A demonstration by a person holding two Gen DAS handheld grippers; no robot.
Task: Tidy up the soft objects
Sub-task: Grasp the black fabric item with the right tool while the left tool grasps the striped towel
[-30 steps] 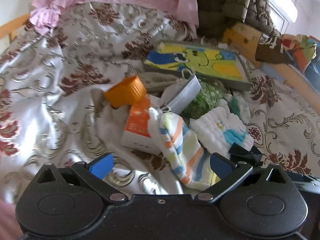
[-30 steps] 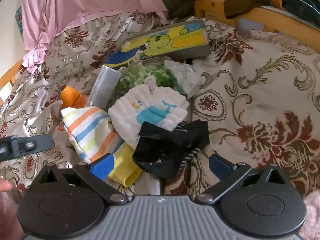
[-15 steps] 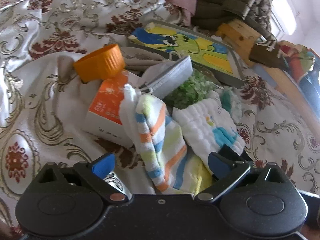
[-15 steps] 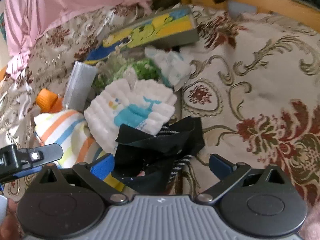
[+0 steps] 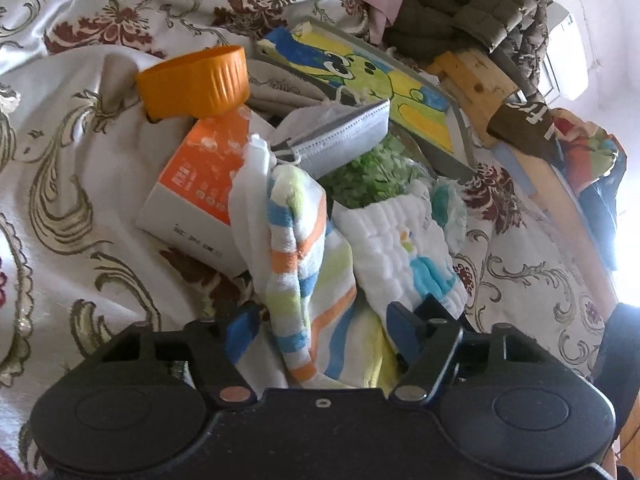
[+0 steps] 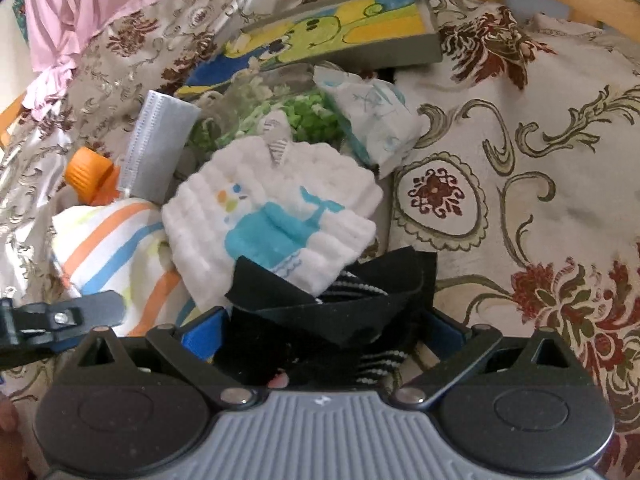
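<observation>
A striped towel (image 5: 304, 264) lies on the bedspread between the fingers of my left gripper (image 5: 320, 336), which is open around its near end. It also shows in the right wrist view (image 6: 108, 248). A white whale-print cloth (image 6: 272, 216) lies beside it, seen also in the left wrist view (image 5: 404, 248). A black cloth with a striped cord (image 6: 332, 304) lies between the fingers of my right gripper (image 6: 320, 336), which is open around it. My left gripper's finger (image 6: 60, 316) shows at the left edge of the right wrist view.
An orange-capped bottle (image 5: 196, 80), an orange and white box (image 5: 196, 184), a grey mask pack (image 5: 344, 136), a green bag (image 5: 372, 176) and a tissue pack (image 6: 372, 120) crowd the pile. A painted tray (image 5: 380, 80) lies behind. A wooden bed frame (image 5: 472, 80) is at the far right.
Both grippers moved forward and down into the pile. The left fingers now straddle the striped towel and have narrowed. The right fingers now straddle the black cloth and have narrowed.
</observation>
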